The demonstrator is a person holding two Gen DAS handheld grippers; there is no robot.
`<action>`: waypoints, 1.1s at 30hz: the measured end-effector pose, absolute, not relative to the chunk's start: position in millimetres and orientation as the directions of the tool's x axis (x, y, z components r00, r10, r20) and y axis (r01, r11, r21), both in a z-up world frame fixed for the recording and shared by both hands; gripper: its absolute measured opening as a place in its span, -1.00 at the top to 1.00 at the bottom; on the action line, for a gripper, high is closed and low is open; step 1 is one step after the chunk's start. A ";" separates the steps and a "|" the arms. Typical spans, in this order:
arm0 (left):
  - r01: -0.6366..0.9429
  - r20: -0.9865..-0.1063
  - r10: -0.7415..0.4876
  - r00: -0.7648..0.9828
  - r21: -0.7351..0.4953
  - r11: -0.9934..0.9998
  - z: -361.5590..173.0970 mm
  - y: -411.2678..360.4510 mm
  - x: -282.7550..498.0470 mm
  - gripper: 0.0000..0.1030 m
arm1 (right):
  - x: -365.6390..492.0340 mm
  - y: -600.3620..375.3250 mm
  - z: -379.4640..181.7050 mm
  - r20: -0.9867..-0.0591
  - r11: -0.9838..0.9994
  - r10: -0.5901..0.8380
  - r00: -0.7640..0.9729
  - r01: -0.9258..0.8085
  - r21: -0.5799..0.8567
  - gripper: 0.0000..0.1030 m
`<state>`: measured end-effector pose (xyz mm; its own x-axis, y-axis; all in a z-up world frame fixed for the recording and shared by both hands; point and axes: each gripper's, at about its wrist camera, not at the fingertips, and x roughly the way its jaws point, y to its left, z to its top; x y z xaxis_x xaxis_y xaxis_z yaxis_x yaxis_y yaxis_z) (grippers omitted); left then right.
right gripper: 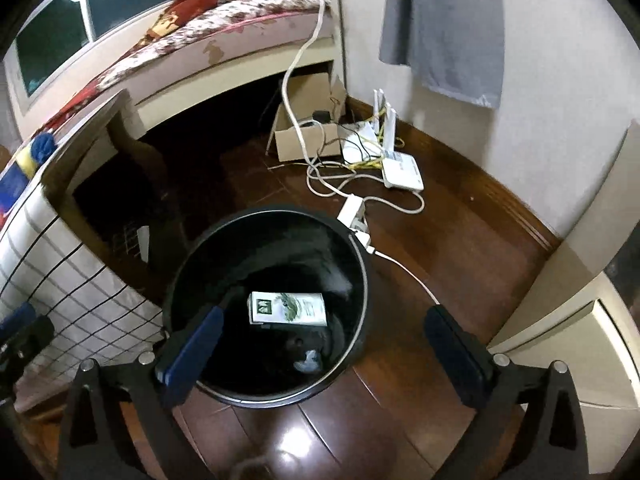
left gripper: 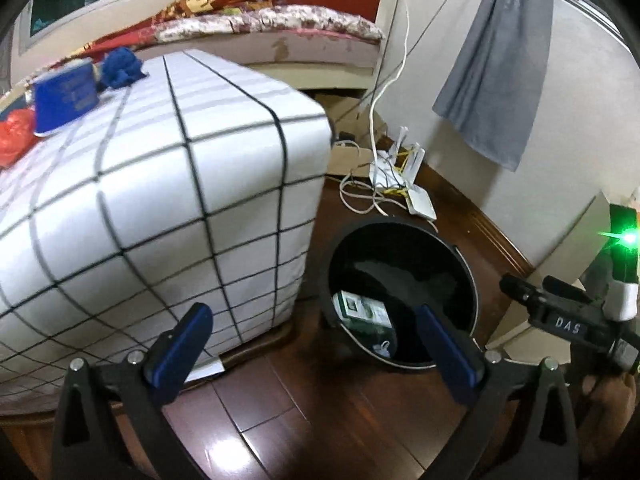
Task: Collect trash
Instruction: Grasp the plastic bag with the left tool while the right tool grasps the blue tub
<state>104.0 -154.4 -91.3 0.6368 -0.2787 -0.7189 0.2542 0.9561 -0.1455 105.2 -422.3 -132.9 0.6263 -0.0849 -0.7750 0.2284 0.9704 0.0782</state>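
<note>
A black round trash bin (right gripper: 360, 280) stands on the dark wood floor, beside the checked-cloth table. A green and white carton (right gripper: 288, 309) lies inside it, with a small crumpled scrap (right gripper: 308, 360) near the front wall. My right gripper (right gripper: 326, 320) is open and empty, above the bin's mouth. My left gripper (left gripper: 316, 324) is open and empty, between the table's corner and the bin (left gripper: 460, 264); the carton (left gripper: 362, 312) shows there too. On the table top lie a blue cup (left gripper: 64, 98), a blue crumpled wad (left gripper: 122, 66) and a red plastic bag (left gripper: 14, 136).
The table with the white checked cloth (left gripper: 160, 184) fills the left. A bed (right gripper: 240, 40) runs along the back. A cardboard box (right gripper: 304, 136), white routers (right gripper: 400, 168) and loose cables (right gripper: 360, 200) lie on the floor behind the bin. A cream cabinet (right gripper: 580, 320) stands at right.
</note>
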 end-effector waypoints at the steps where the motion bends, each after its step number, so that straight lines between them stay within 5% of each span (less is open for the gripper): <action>1: 0.256 -0.712 -0.272 0.647 -0.133 0.957 -88.9 -153.6 102.4 -0.98 | 104.9 -417.3 -130.0 -0.770 0.974 -0.091 0.632 0.216 0.062 -0.98; 17: 0.211 -0.638 -0.228 0.736 -0.105 0.972 -45.8 -119.2 104.9 -0.98 | 90.2 -341.7 -74.3 -0.692 0.994 -0.072 0.718 0.111 0.011 -0.98; 33: -0.073 -0.556 -0.020 0.831 -0.145 0.987 -19.8 21.1 86.5 -0.98 | 111.0 -220.0 -14.9 -0.599 0.991 0.112 0.793 -0.136 0.005 -0.98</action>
<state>86.5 21.1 -19.8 0.8311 -0.0205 -0.5558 -0.0726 0.9868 -0.1448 111.0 -220.0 -14.9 0.7926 0.1118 -0.5993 -0.1360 0.9907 0.0050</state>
